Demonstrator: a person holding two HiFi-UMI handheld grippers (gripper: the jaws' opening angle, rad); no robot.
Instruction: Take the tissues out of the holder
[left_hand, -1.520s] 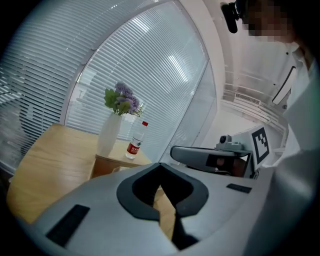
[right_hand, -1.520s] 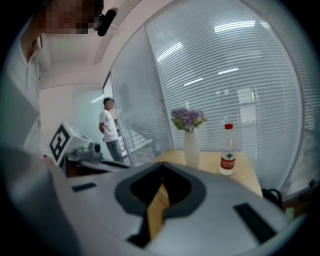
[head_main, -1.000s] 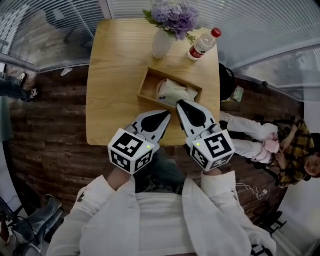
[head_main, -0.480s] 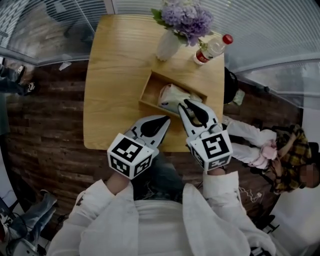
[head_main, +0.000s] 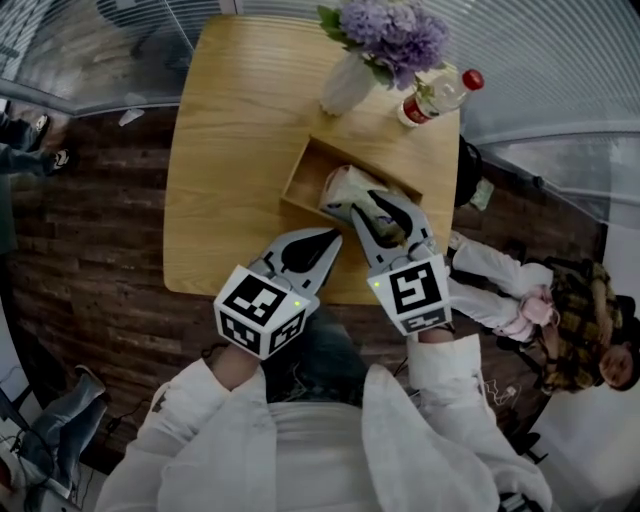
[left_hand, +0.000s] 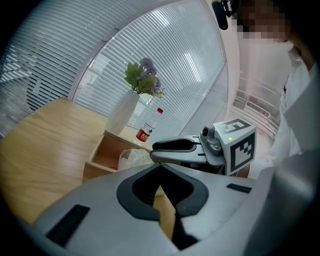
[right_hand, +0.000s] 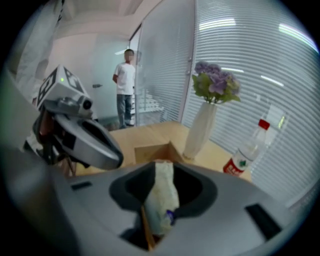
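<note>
R gripper (head_main: 382, 212) reaches into the wooden holder (head_main: 297, 178), jaws pinched on the tissue pack (right_hand: 162, 197). In the right gripper view the pack stands upright between the jaws, top end poking out past them. The pack is inside the holder, toward its 3 o'clock end, and it's not out yet. The holder sits on the table (head_main: 230, 150), w/ the white vase (head_main: 345, 88) at its 12 and the water bottle (head_main: 440, 95) at approx 1.

L gripper (head_main: 330, 238) is at the holder's 7 o'clock over the table edge, jaws pressed together, nothing in them.

Handling, as I judge it: the pack is soft, light and plastic-wrapped, so it squashes and could slip. Grip across the middle of the body, not a loose corner. The light holder may lift w/ it, so the L gripper could pin the near wall.
</note>
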